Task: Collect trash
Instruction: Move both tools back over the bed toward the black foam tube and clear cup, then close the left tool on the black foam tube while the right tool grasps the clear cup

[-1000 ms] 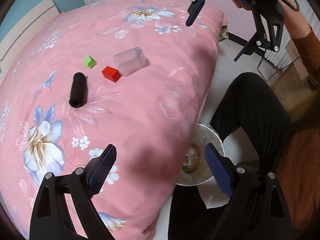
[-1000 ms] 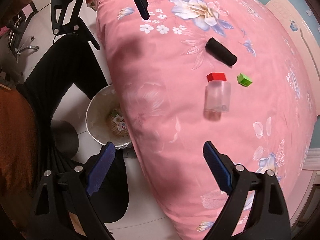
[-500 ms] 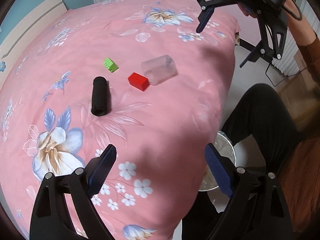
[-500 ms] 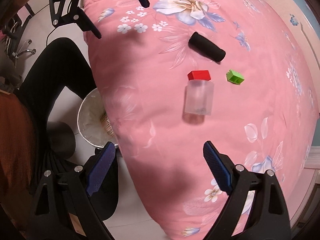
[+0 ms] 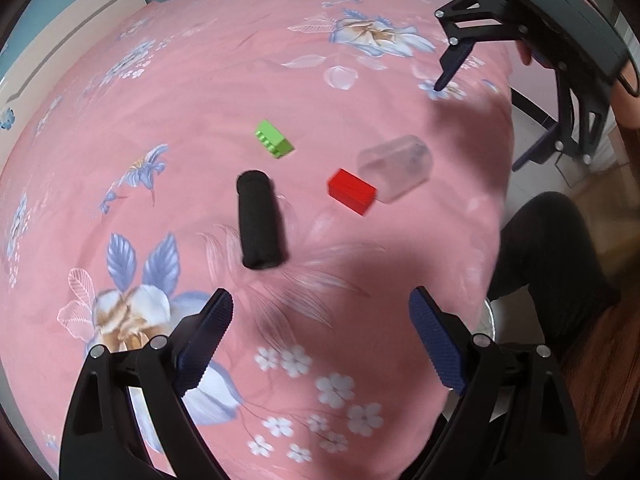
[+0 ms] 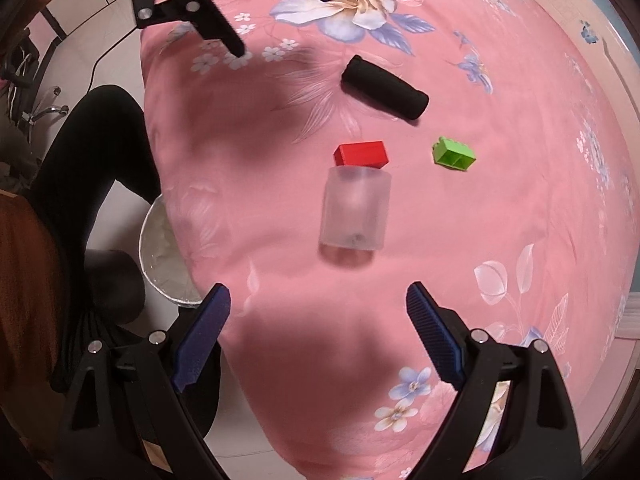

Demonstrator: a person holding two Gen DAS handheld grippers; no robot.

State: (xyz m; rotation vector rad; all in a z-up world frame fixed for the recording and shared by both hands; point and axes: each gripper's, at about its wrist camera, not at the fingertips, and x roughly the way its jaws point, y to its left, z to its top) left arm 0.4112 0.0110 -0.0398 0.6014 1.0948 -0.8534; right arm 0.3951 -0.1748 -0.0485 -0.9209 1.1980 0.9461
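Note:
Four items lie on the pink floral bedspread: a black foam cylinder, a red block, a green block and a clear plastic jar on its side, touching the red block. My left gripper hangs open above the bed, just short of the black cylinder. Above the bed, short of the clear jar, my right gripper is open too. Neither holds anything.
A waste bin lined with a white bag stands on the floor against the bed's edge, beside the person's black-clad leg. A sliver of the bin shows in the left wrist view. A pale headboard bounds the bed's far side.
Both grippers have travelled from the bed's edge and the bin in over the bedspread, so all four items now sit closer and more central. Both stay open.

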